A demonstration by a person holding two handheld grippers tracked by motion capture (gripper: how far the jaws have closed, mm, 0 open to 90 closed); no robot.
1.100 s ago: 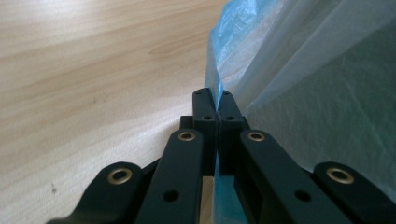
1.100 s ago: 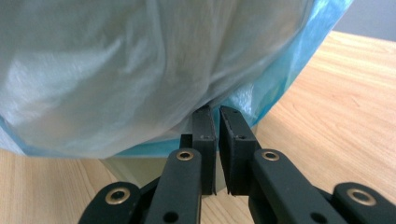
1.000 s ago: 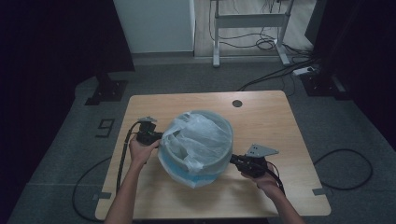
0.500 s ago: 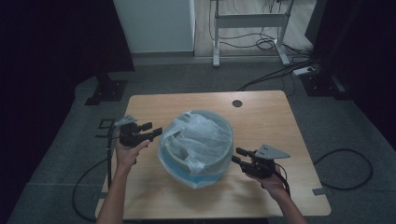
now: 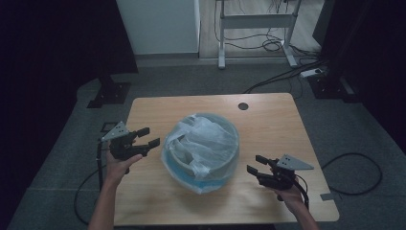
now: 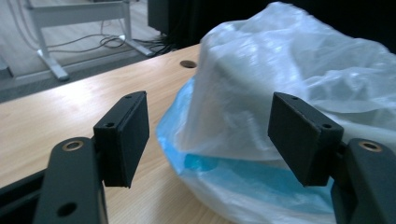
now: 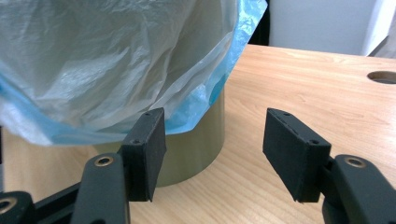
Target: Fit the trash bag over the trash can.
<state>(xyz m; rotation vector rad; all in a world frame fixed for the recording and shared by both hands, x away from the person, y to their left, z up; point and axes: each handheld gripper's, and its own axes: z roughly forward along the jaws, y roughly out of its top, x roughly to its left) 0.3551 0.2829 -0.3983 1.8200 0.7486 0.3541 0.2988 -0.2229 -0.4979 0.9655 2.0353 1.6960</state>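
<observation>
Both pairs of fingers have just been opening and now stand wide with nothing between them: the left gripper (image 5: 147, 136) hangs off the table's (image 5: 268, 120) left edge, the right gripper (image 5: 257, 164) near its front right corner; between them, mid-table, stands the bin (image 5: 203, 179), its bag (image 5: 203, 143) draped over the rim

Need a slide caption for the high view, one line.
Both grippers, left and right, jaws open, flank a bin lined with a plastic bag on the wooden table.
</observation>
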